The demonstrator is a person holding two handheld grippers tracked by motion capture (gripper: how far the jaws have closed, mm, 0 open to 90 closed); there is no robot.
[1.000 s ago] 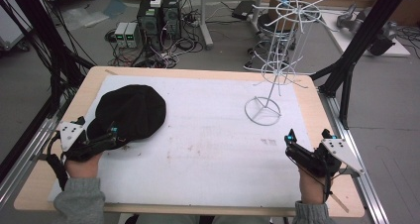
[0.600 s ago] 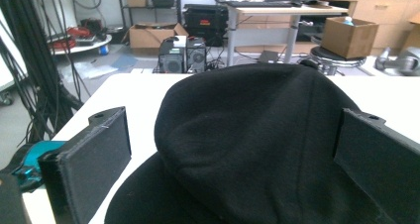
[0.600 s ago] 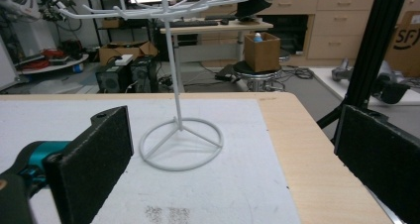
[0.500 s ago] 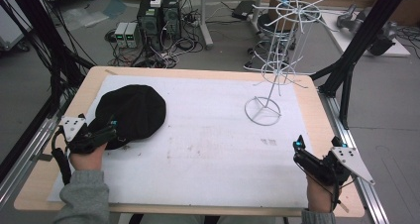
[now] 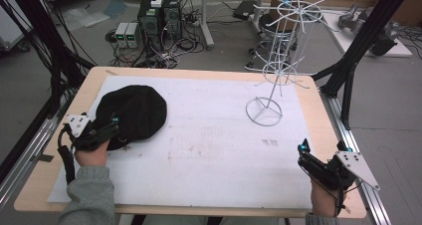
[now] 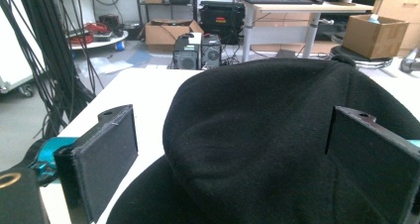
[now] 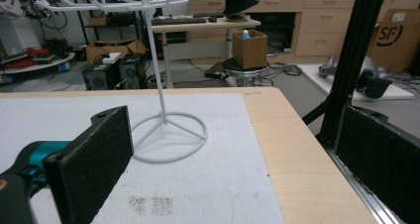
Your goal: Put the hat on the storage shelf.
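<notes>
Black hat (image 5: pixel 132 113) lies w/ crown up on the left part of the white sheet (image 5: pixel 199 155) covering the wooden table (image 5: pixel 318 115); soft, felt-like, rounded dome. In left gripper view the hat (image 6: pixel 277 140) sits right betw. the two black jaws, which stand wide apart, one each side of the brim end; pads look close to the fabric but can't tell if either touches. From high view the left gripper (image 5: pixel 107 133) sits at the hat's near-left edge, jaw tips over or against the brim, grey plate on top, cable looping back past the hand (image 5: pixel 92 155) and grey sleeve (image 5: pixel 89 195).

White wire stand (image 5: pixel 271 93) is upright on the right-far part of the sheet, ring base flat, thin post up to spoke-like arms at the top. Well apart from the hat.

Right gripper (image 5: pixel 311 160) is at the near-right corner of the table, near the sheet's edge, held low, grey three-cornered plate beside it. In right gripper view its jaws are spread wide w/ nothing betw. them; stand's ring base (image 7: pixel 168 137) lies ahead, bare wood to its right.

Beyond the table: floor w/ computer boxes (image 5: pixel 159 16) and tangled cables, black frame posts (image 5: pixel 368 36) at right.
</notes>
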